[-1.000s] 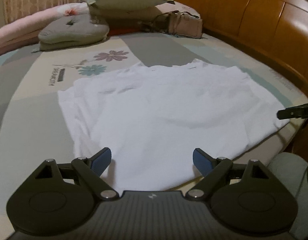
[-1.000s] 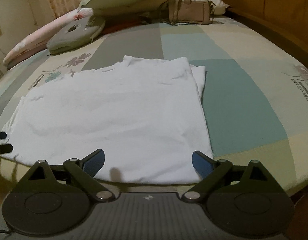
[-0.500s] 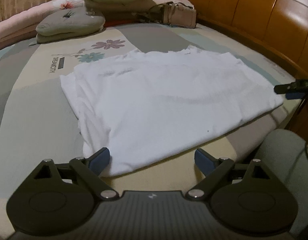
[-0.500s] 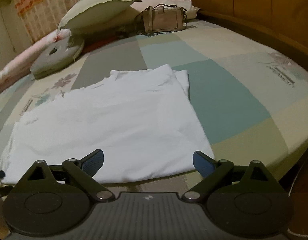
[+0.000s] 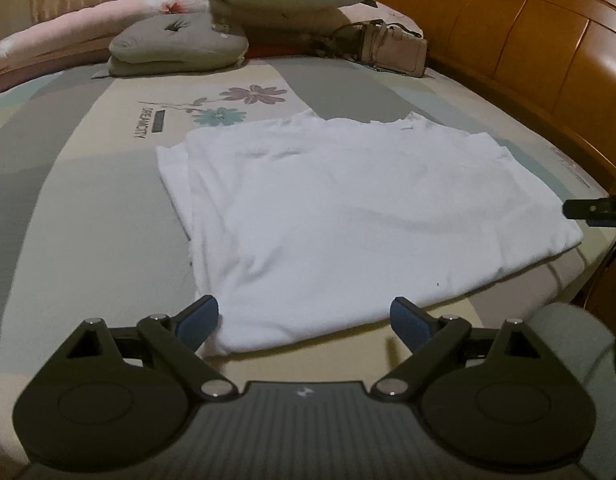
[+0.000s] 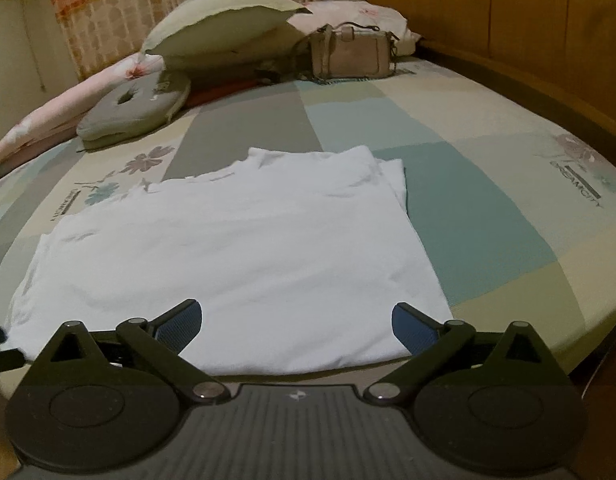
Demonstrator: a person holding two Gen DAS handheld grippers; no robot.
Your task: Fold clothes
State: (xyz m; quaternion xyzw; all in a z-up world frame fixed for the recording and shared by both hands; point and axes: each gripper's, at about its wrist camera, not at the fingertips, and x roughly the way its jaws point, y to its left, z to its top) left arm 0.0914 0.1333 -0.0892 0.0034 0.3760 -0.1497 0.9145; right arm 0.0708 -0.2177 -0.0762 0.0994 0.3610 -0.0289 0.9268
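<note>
Both pairs of jaws stand wide with nothing between them: the left gripper (image 5: 303, 316) at the bottom of its frame, over the near left corner of the white garment (image 5: 348, 216), and the right gripper (image 6: 295, 322) low in its frame, over the near right edge of the same cloth.

That garment lies flat on the bed (image 6: 488, 184), filling the middle of both frames as a rough rectangle. A second layer peeks out along its left edge in the left view and at its upper right corner in the right view, so it seems at least partly folded; whether more folds are meant cannot be told.

Risks, as a judgement: a pinch may catch only the top layer, so the layers slide apart. The near hem sits close to the mattress edge, so a drag towards the bottom of the frame could pull it off.
</note>
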